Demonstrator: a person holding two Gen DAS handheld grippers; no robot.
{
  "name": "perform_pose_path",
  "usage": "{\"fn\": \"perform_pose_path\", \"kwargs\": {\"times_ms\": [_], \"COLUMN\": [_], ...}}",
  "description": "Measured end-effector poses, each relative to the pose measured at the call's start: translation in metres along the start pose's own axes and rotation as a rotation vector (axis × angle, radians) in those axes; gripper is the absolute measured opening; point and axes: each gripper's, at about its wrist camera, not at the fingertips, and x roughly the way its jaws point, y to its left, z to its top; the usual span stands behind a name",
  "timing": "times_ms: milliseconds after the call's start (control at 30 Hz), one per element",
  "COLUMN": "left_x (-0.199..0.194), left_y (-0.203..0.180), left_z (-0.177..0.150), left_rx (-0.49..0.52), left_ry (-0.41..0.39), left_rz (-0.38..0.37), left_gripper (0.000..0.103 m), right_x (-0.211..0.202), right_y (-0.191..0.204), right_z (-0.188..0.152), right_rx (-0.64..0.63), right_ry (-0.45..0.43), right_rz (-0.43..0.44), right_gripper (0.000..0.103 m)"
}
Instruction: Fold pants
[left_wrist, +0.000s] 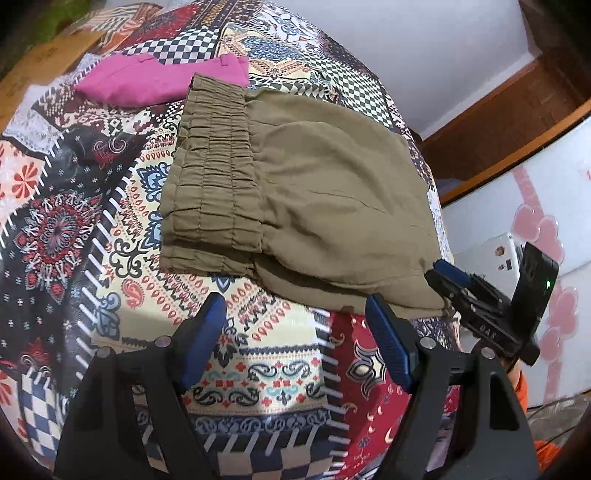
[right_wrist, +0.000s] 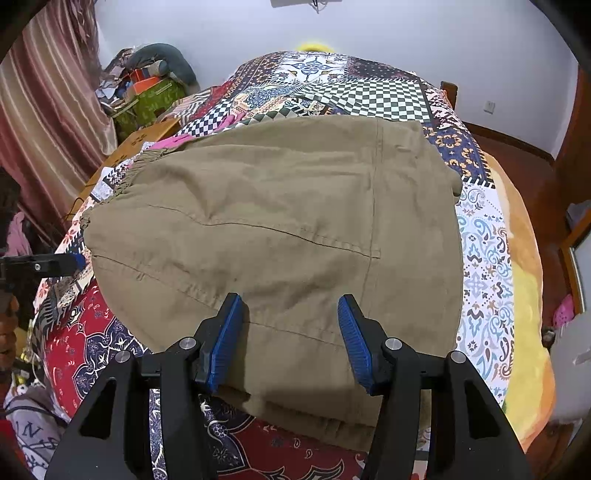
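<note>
Olive-brown pants (left_wrist: 314, 199) lie folded into a compact stack on the patterned bedspread, gathered elastic waistband (left_wrist: 210, 177) on the left. They also fill the right wrist view (right_wrist: 280, 229). My left gripper (left_wrist: 295, 306) is open and empty, just short of the stack's near edge. My right gripper (right_wrist: 290, 306) is open, jaws wide, hovering over the near edge of the pants with nothing between the pads. It also shows in the left wrist view (left_wrist: 443, 277) at the stack's right corner.
A folded magenta garment (left_wrist: 162, 77) lies beyond the waistband on the patchwork bedspread (left_wrist: 258, 354). A wooden bedside surface (right_wrist: 144, 140) and cluttered boxes (right_wrist: 147, 96) stand at the far left. The bed's right edge (right_wrist: 524, 280) drops to a wooden floor.
</note>
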Motion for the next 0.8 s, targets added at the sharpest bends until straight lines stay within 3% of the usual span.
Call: {"fn": "perform_pose_path", "kwargs": {"times_ms": [167, 333, 800], "left_x": [0.007, 0.014, 0.027], "left_y": [0.001, 0.003, -0.003], "left_z": [0.011, 0.02, 0.035], "left_rx": [-0.022, -0.068, -0.063], "left_ry": [-0.011, -0.019, -0.036], "left_rz": [-0.021, -0.051, 0.012], "left_gripper": [0.08, 0.089, 0.089], "right_x": [0.002, 0.004, 0.006], "right_y": [0.0, -0.002, -0.005], "right_z": [0.001, 0.0, 0.0], "right_rx": [-0.006, 0.002, 0.011], "right_ry": [0.003, 0.008, 0.015], "right_rz": [0.003, 0.014, 0.043], "right_gripper": [0.05, 0.05, 0.05]}}
